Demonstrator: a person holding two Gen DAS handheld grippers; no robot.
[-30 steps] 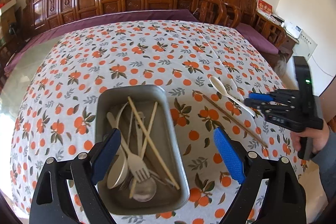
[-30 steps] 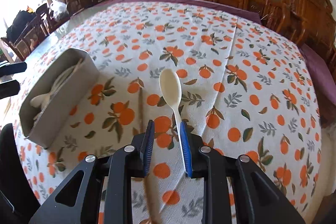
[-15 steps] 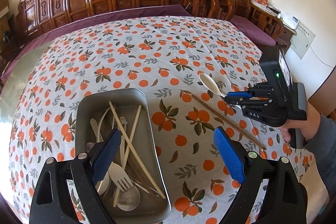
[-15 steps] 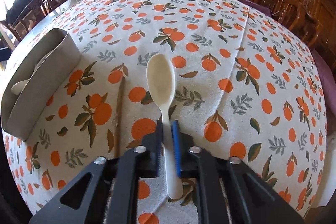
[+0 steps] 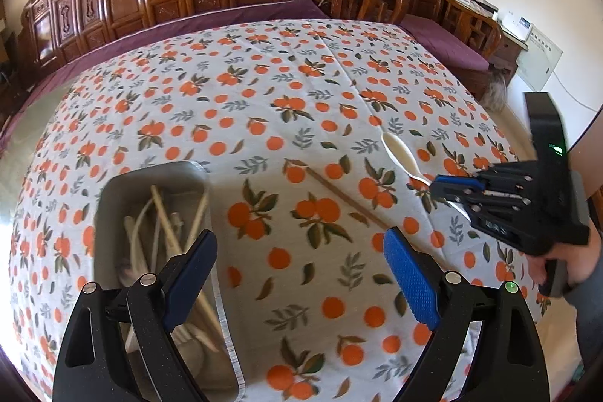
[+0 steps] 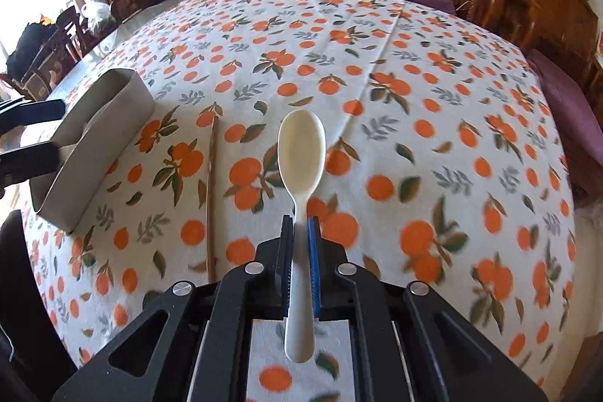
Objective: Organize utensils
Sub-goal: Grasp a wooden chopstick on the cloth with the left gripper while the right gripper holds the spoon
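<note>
Currently, left wrist view: left claw point(image 5: 299, 274) hangs wide apart and empty, low over the counter point(image 5: 286, 93), one finger over the metal tray's point(image 5: 220, 307) right edge. Tray already holds chopsticks and pale cutlery, blurred here, so I can't sort out each piece. Left claw probably sits there to steady the tray for a drop. Further right, the right claw point(image 5: 437, 184) is pinched on the cream spoon's point(image 5: 399, 153) handle, bowl pointing away toward the counter's middle. One loose chopstick point(image 5: 345, 198) lies flat on the orange-print cloth between tray and spoon.

Right wrist view: right claw point(image 6: 299, 232) is clamped on the spoon point(image 6: 301, 153) at the neck, handle end sticking back past the pads. Mid-handle grip keeps the bowl forward and balanced for the carry. Spoon looks lifted just off the cloth, hard to confirm. Tray point(image 6: 94, 145) is off left, chopstick point(image 6: 211, 194) between. Next, I'd guess: swing left, release over tray.
</note>
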